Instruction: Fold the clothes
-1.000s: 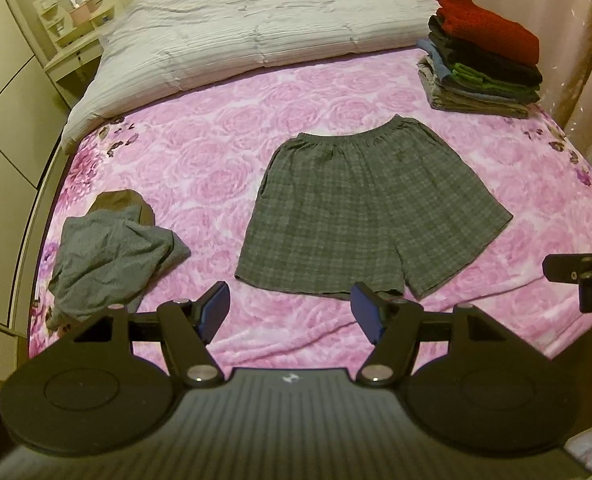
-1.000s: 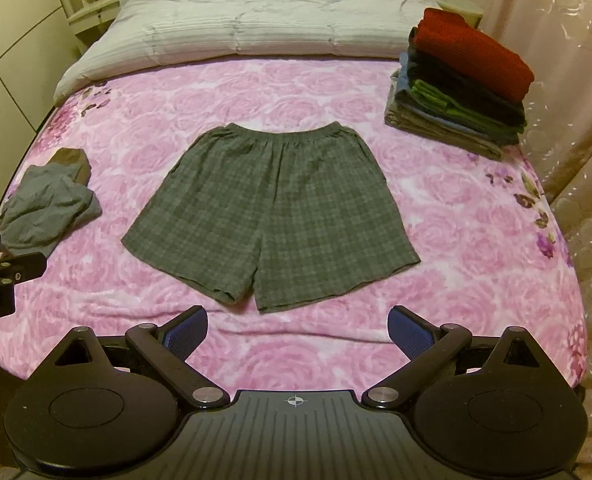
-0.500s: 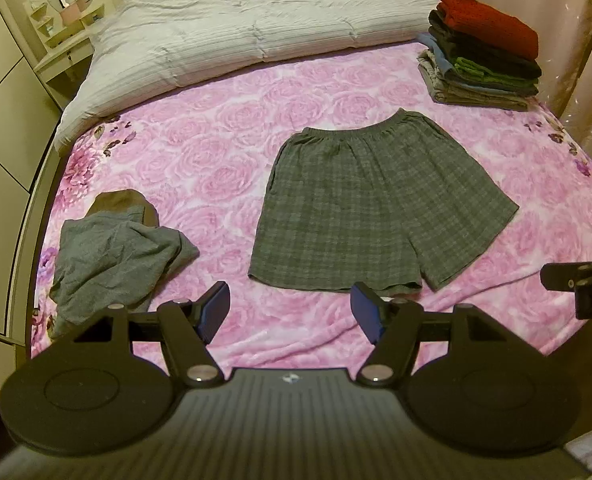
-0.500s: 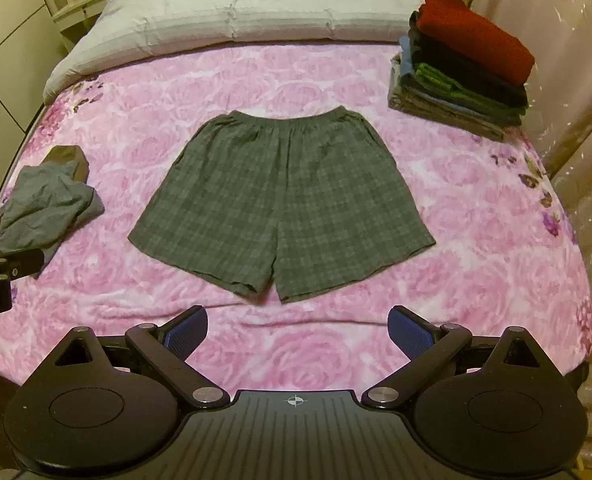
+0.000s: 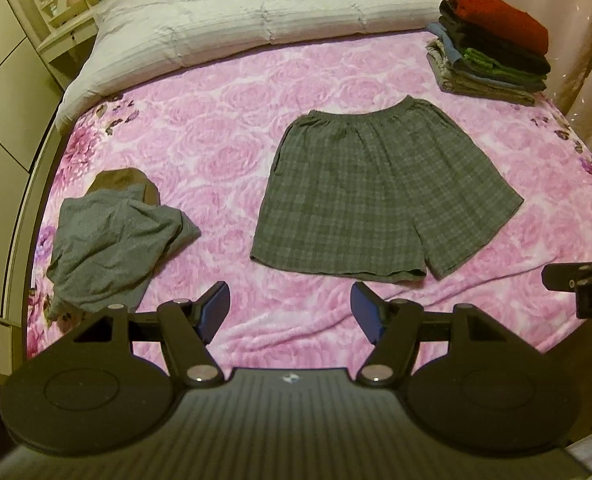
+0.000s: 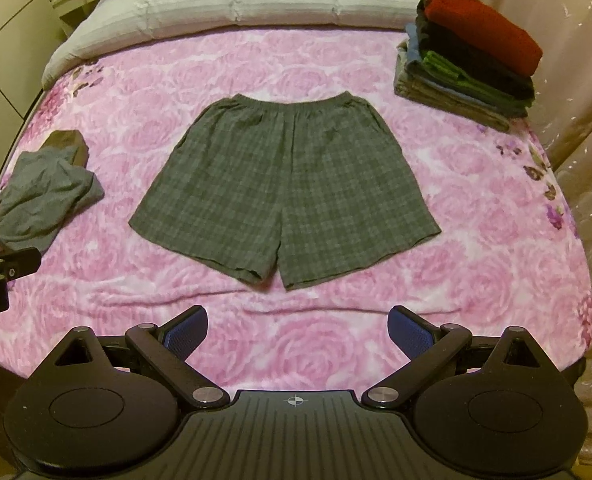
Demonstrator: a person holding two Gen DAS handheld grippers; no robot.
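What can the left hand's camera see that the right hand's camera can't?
Only the left wrist view shows the small shelf unit beside the bed, plus the right gripper poking in at its edge. Only the right wrist view shows the left gripper at its edge. Both show the plaid shorts spread flat, the crumpled grey garment and the folded stack.

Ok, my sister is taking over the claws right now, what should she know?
Left claw: open, empty, above the blanket. Right claw: open, empty too.
Plaid shorts lie spread flat mid-bed on the pink blanket, waistband toward the pillows, not yet folded.
Folded stack sits at the far right corner: done.
Crumpled grey garment waits on the left, a brown piece behind it.
Left: fold the shorts, then those.
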